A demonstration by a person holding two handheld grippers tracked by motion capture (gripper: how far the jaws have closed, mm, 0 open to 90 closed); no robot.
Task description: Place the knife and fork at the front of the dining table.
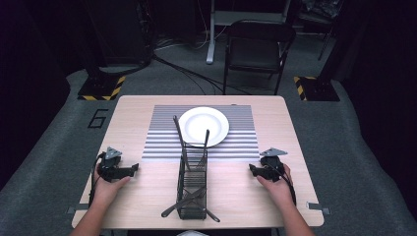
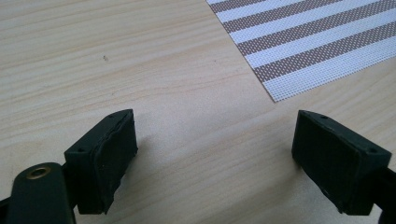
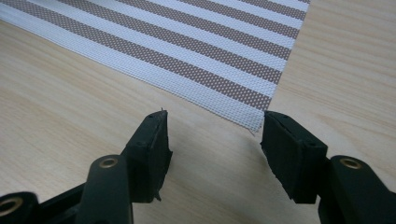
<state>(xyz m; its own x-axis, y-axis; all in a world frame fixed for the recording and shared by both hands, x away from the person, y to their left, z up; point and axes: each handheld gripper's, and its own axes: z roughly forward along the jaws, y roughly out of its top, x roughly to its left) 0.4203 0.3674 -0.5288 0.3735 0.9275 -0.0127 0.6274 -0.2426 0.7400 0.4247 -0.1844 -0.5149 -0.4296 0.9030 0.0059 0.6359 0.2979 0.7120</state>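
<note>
A person rests the left gripper [image 1: 129,170] near the table's [image 1: 255,196] left edge and the right gripper [image 1: 254,170] near its right edge, both with jaws spread and empty. Between them, at the near edge, a black wire cutlery caddy [image 1: 192,189] runs lengthwise away from the person, about equally near either hand, holding dark utensils [image 1: 183,199]. Beyond it a white plate [image 1: 203,126] sits empty on the striped placemat [image 1: 162,142].

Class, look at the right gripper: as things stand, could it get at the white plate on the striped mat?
Probably yes. The right gripper rests open on the table, and only bare wood and striped mat lie between it and the plate. The wire basket stands to its left, off that path.
</note>
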